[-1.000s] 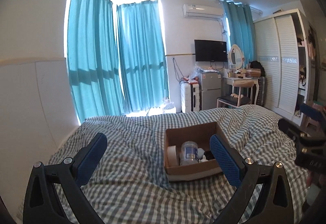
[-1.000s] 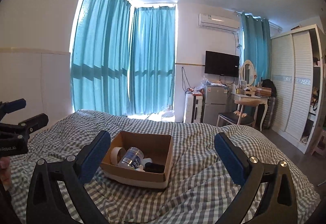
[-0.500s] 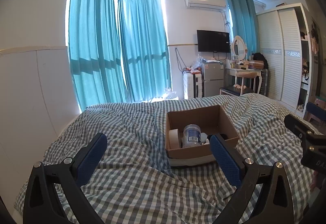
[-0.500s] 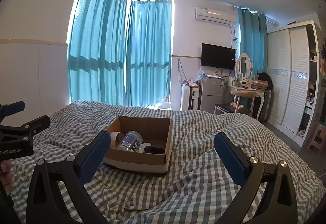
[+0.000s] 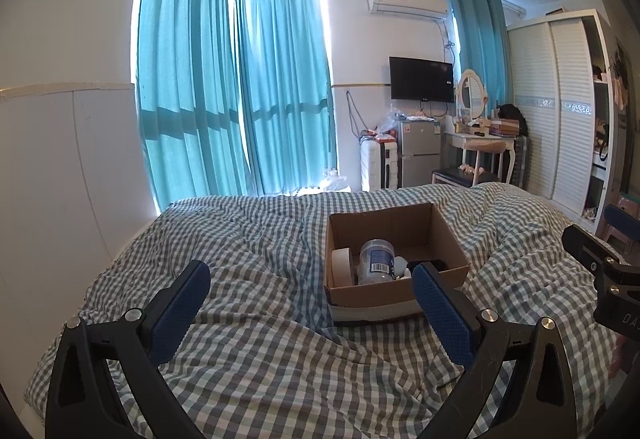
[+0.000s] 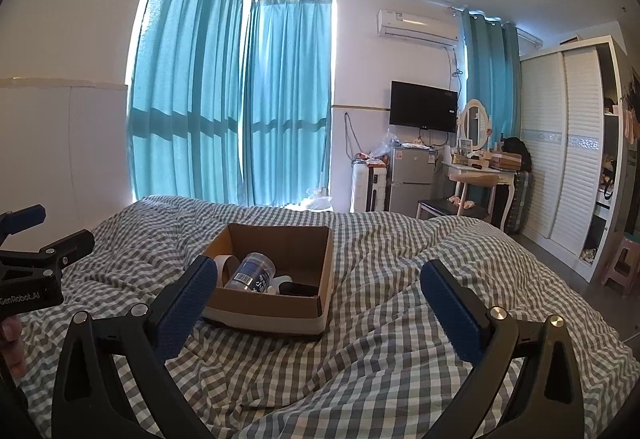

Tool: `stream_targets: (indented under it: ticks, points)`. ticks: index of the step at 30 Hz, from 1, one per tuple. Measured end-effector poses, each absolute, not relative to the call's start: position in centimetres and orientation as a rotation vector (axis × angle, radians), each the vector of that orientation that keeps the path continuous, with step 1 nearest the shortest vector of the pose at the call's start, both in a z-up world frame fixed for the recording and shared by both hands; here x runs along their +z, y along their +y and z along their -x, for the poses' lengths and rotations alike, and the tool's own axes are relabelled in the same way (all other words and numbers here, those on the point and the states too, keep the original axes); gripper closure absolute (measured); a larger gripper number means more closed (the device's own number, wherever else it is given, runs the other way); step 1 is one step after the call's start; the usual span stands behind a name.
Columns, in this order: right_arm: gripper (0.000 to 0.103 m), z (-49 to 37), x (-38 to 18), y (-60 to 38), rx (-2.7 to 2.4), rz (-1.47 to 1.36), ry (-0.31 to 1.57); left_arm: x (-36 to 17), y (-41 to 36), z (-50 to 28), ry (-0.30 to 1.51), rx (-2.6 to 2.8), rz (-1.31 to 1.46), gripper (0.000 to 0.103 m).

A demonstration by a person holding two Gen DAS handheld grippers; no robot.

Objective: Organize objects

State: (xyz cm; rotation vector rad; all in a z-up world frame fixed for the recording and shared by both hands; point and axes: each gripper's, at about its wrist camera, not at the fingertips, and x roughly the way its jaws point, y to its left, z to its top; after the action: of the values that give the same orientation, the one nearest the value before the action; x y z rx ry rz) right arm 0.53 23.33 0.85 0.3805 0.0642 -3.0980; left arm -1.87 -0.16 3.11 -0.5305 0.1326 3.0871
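An open cardboard box [image 5: 394,299] rests on the checked bedcover, also seen in the right wrist view [image 6: 276,311]. Inside it lie a roll of tape [image 5: 340,265], a clear plastic bottle with a blue label [image 5: 376,262] and a black item [image 6: 300,289]. My left gripper [image 5: 310,291] hangs open above the bed, its right finger in front of the box's near right corner. My right gripper [image 6: 318,287] is open too, its left finger overlapping the box's near left corner. Both hold nothing.
The checked bedcover [image 5: 260,339] is rumpled in folds around the box. A white wall panel [image 5: 60,179] runs along the left. Past the bed's foot stand teal curtains [image 5: 260,91], a small fridge [image 5: 418,153], a dressing table [image 5: 484,143] and a white wardrobe [image 5: 560,111].
Both views have tilted down and drawn a little nearer the box, so it sits lower and larger between the fingers. Both grippers stay open.
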Motion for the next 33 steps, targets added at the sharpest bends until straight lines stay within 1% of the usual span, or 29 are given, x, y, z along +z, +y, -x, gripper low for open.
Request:
stream_targets:
  ticks: [33]
  points:
    - [0.001,-0.3,0.0,22.1,-3.072,-0.434,0.103,2.7,-0.5,1.8,0.095,3.068,0.560,0.000]
